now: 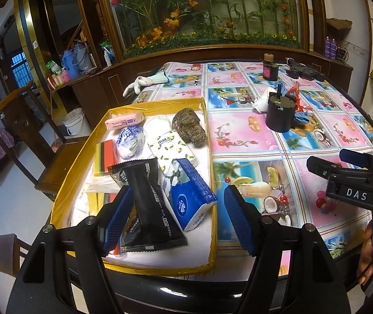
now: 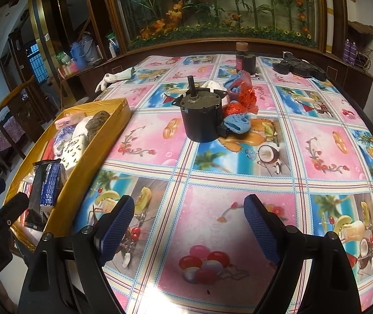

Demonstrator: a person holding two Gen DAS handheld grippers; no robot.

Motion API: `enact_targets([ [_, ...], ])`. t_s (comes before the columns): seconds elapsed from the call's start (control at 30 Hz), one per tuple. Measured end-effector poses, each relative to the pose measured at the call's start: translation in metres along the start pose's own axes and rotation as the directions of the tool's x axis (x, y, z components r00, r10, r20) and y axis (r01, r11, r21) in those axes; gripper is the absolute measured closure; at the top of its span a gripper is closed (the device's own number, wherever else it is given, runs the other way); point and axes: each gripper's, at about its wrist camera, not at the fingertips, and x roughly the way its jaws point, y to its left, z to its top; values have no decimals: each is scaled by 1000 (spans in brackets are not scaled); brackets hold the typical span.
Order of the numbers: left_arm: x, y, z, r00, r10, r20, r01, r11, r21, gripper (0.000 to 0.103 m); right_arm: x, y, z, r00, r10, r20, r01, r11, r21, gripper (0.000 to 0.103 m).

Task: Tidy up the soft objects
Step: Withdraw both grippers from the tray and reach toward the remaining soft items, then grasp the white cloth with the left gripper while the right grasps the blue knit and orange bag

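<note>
The yellow tray (image 1: 102,130) at the tabletop's left edge holds the sorted soft things: a black pouch (image 1: 147,201) lying lengthwise nearest, a blue tissue pack (image 1: 191,198) touching its right side, a white lemon-print pack (image 1: 169,151) beyond, a brown knitted piece (image 1: 189,127) at the far right corner, and a pink pack (image 1: 125,121) at the far left. A blue cloth (image 2: 237,124) and red bag (image 2: 246,94) lie outside, mid-tabletop.

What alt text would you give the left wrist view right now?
The left gripper hangs open over a yellow-rimmed tray of soft packets, its fingers straddling a black sachet and a blue tissue pack without pressing them. A black motor stands on the tablecloth beyond.
</note>
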Motion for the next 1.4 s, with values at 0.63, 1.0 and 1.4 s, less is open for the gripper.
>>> enact_targets([
  [0.63,25,-3,37,946,-318,-70,308,943,-127,32,-2,-74,17,998,-68,-14,69,992,105,16],
  [1.0,83,-24,106,822,-555,-124,517,820,-243,32,17,-126,65,994,-94,-53,103,975,197,16],
  [1.4,201,-68,186,742,-615,-265,570,788,-233,32,111,-146,137,994,96,-51,-74,940,332,16],
])
